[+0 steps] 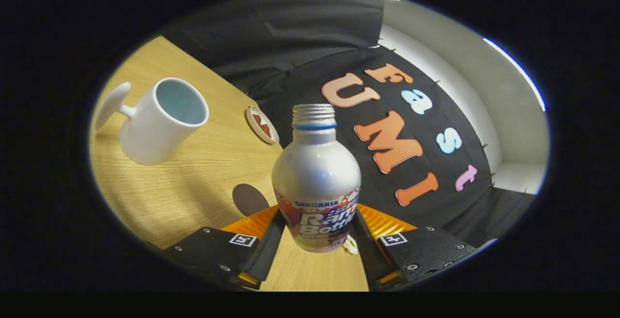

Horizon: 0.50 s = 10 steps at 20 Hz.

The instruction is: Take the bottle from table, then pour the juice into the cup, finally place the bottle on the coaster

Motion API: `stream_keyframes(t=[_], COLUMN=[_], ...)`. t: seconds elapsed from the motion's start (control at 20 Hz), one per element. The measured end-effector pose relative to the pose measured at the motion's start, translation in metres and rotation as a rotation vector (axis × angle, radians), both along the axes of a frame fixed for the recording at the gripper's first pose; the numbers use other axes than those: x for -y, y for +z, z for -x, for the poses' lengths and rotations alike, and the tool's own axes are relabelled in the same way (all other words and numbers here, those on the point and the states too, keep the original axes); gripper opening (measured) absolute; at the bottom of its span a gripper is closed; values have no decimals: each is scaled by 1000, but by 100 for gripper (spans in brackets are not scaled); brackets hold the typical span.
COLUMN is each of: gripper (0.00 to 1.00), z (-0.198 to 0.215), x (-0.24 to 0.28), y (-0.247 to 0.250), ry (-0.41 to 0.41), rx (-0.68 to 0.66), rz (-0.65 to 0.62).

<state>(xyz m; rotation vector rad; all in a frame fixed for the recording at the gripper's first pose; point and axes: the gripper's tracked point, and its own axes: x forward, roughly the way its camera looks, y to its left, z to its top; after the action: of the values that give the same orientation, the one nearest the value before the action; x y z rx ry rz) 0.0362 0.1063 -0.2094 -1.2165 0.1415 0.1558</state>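
A silver bottle with a printed label and an open threaded neck stands between my gripper's two fingers, which press on its lower sides. The whole view is tilted, and the bottle looks lifted off the wooden table; its round shadow lies on the wood just left of it. A white cup with a handle stands beyond the fingers to the left, its inside showing pale and empty. A small round white coaster with a dark red pattern lies past the bottle, near the table's far edge.
The table's far edge runs close behind the coaster, with the black cloth wall hanging beyond it. A white wall panel rises behind the cloth to the right. Bare wood lies between the cup and the bottle.
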Motion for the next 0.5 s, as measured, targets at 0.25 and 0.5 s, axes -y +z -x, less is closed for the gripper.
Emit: stream_keyframes(t=[0.25,0.5], gripper=[77,77], z=[0,-4], x=[-14,-20], y=[8,9], ry=[74,121], rx=[70,101], rz=[165,276])
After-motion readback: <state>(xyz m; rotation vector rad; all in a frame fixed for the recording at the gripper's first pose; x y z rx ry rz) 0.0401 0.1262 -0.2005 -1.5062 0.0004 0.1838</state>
